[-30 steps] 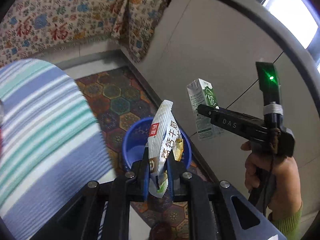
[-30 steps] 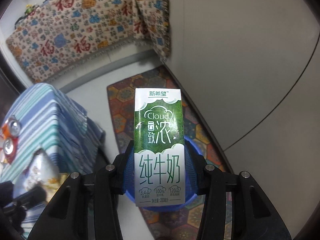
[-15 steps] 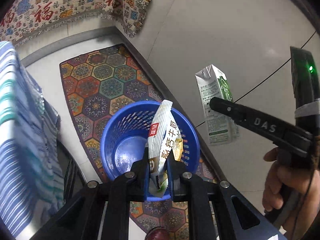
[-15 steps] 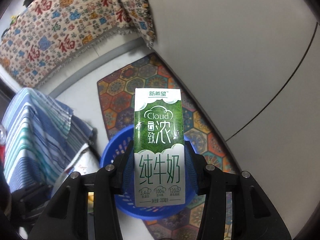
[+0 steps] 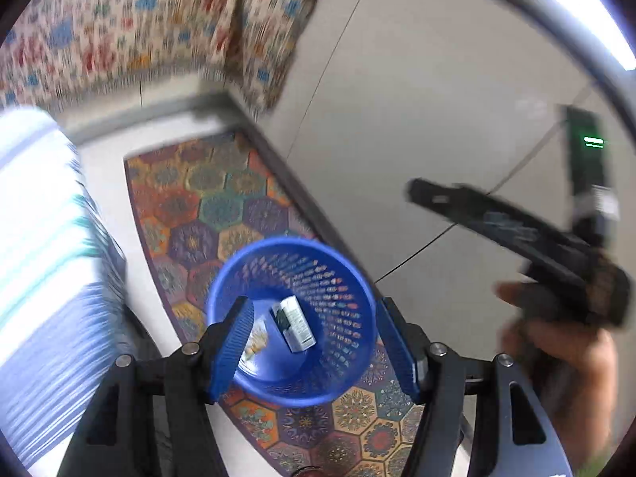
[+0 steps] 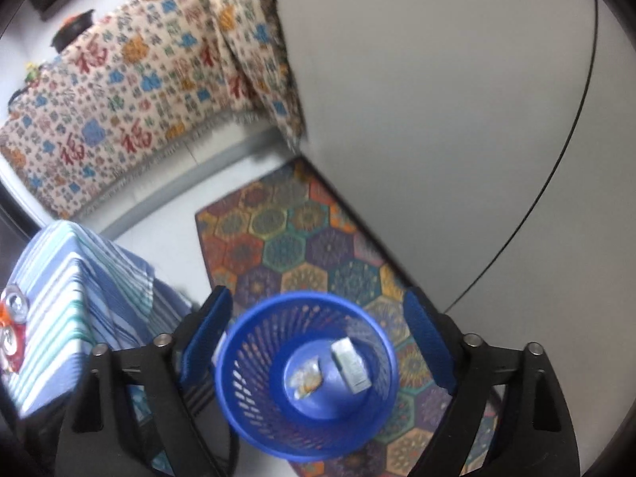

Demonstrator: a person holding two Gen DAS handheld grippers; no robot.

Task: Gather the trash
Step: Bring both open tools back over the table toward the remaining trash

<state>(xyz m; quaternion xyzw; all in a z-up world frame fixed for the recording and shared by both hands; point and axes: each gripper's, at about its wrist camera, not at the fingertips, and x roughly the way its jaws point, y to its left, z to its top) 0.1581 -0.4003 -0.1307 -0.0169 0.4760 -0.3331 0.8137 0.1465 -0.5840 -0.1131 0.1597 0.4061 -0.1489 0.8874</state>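
Floor (image 6: 167,238): pale, smooth. Patterned hexagon rug (image 6: 302,238) at frame centre, along the wall. Blue mesh basket (image 6: 238,389) standing on the rug, lower centre. Striped-cloth table (image 6: 71,302), lower left, bearing cans (image 6: 12,318) at its left edge.

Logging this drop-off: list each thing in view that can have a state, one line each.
Left gripper: open, holding nothing, above the bin.
Right gripper: open, holding nothing, above the bin.
Blue bin: upright on the patterned mat, with trash inside.
Milk carton: lying on its side at the bin's bottom.
Snack wrapper: crumpled at the bin's bottom, beside the carton.
Cans: on the striped cloth, not yet collected.
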